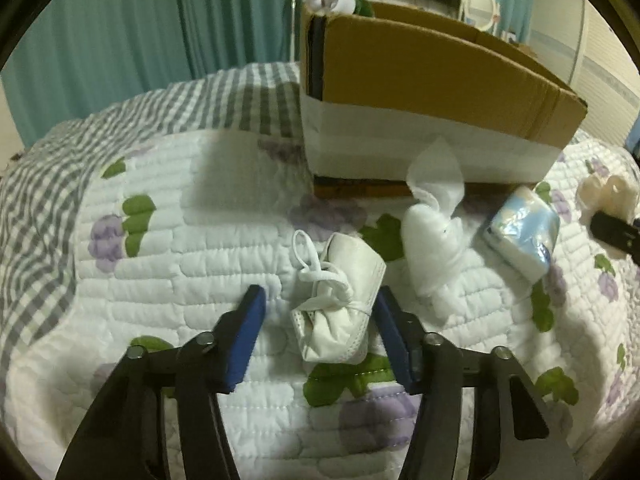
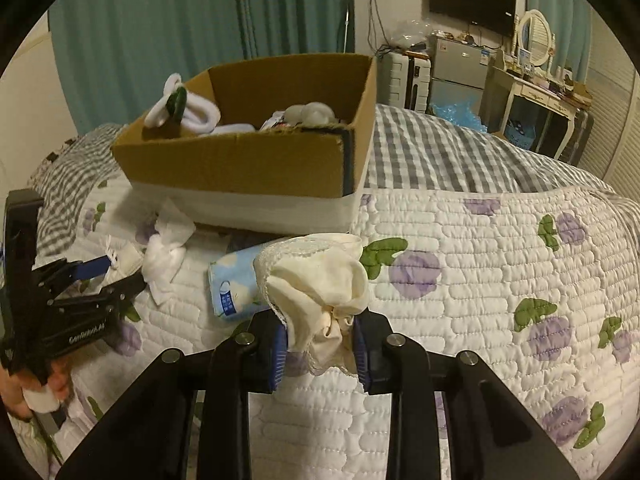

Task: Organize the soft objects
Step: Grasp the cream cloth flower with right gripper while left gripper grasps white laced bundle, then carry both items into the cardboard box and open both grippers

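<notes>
Right gripper pinching bunched cream lace-edged cloth, left gripper spread around white leather baby shoe

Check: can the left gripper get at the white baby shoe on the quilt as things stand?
Probably yes: the left gripper is open with its jaws either side of the white baby shoe, nothing between them.

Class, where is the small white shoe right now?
In the left wrist view, the white shoe lies on the quilt between the open left claw, near the crumpled tissue.

box: 1 | baby shoe: 1 | tissue pack: 1 | cream cloth: 1 | white wad: 1
</notes>
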Tool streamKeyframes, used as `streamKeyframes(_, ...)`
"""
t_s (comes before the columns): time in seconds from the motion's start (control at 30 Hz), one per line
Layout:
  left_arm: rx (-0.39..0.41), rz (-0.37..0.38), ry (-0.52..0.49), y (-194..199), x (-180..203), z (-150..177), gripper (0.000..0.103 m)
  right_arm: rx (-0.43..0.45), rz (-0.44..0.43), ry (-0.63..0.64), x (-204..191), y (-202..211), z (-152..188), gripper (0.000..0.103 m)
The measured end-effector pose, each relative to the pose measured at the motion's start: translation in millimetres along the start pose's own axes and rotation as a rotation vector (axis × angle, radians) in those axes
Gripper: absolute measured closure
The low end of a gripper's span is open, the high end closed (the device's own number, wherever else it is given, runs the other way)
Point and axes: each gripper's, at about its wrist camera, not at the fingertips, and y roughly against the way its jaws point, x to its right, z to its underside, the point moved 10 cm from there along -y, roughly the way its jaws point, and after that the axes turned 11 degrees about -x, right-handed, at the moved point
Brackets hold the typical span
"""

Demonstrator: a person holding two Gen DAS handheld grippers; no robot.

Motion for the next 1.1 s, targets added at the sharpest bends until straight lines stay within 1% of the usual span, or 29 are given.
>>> streamKeyframes(0.1, 0.011, 0.016, -0.016, 5, 5, -1, 0.068, 0.003, -0.005, 0.01, -4, 2, 2, 0.076)
streamKeyframes(0.3, 0.031, 0.009, -0.058, 24, 19, 6, 0.069, 0.023, -0.022, 0.011, -8, 15, 7, 0.076)
streamKeyframes(0.4, 0.052, 0.027, -0.057, 45, 24, 9, 0.069, 0.037, -0.025, 0.013, -10, 26, 10, 0.076)
streamKeyframes(0.5, 0.114, 0.041, -0.065, 79, 31, 8, 0.069, 0.055, -0.028, 0.014, -13, 41, 13, 0.076)
streamKeyframes(0.63, 0.176, 0.062, -0.07, 117, 37, 5, 0.069, 0.089, -0.025, 0.019, -22, 70, 14, 0.076)
streamKeyframes(0.7, 0.202, 0.059, -0.065, 135, 38, 6, 0.069, 0.114, -0.016, 0.031, -27, 88, 15, 0.076)
streamKeyframes(0.87, 0.236, 0.049, -0.081, 167, 44, 8, 0.069, 0.178, -0.026, 0.067, -44, 133, 15, 0.076)
streamKeyframes(0.97, 0.265, 0.045, -0.09, 189, 48, 9, 0.069, 0.212, -0.026, 0.085, -54, 158, 10, 0.076)
streamKeyframes(1.1, 0.308, 0.036, -0.104, 216, 53, 1, 0.069, 0.253, -0.026, 0.104, -62, 185, -5, 0.076)
